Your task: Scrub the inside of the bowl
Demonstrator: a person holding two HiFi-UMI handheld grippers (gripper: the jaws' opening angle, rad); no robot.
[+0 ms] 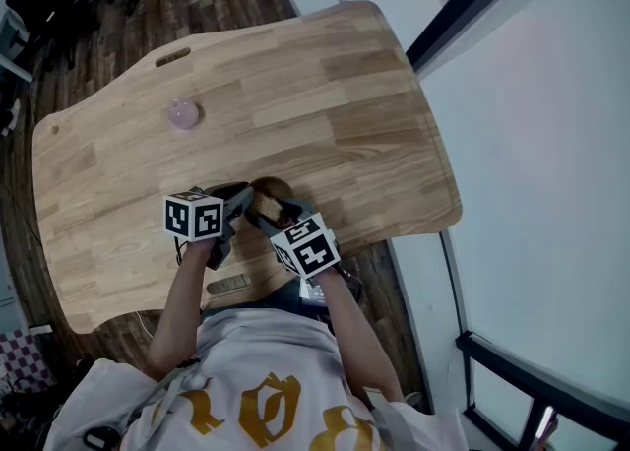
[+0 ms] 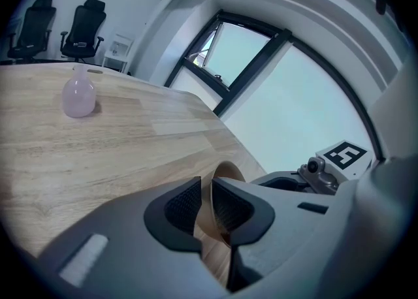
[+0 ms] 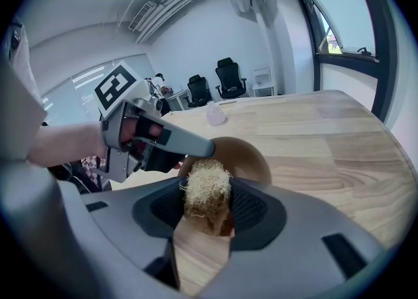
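Left claw [image 2: 206, 193] is pinched down narrow on the wall of the brown bowl [image 2: 227, 172], one pad inside and one outside, so the bowl sits tipped up on the wooden surface [image 2: 98, 154]. Well beyond that claw and off to its left there's a small pink bottle [image 2: 79, 95]. The only "labels" are the black-and-white square markers on the left cube [image 1: 193, 216] and the right cube [image 1: 305, 247]. The shirt has gold print but I can't read it from this angle. Right claw [image 3: 209, 205] is clamped on a straw-coloured fibrous scrubber [image 3: 207, 183], held right at the mouth of the bowl, just in front of the claw. Both forearms reach forward close together, claws angled toward each other over the near edge.
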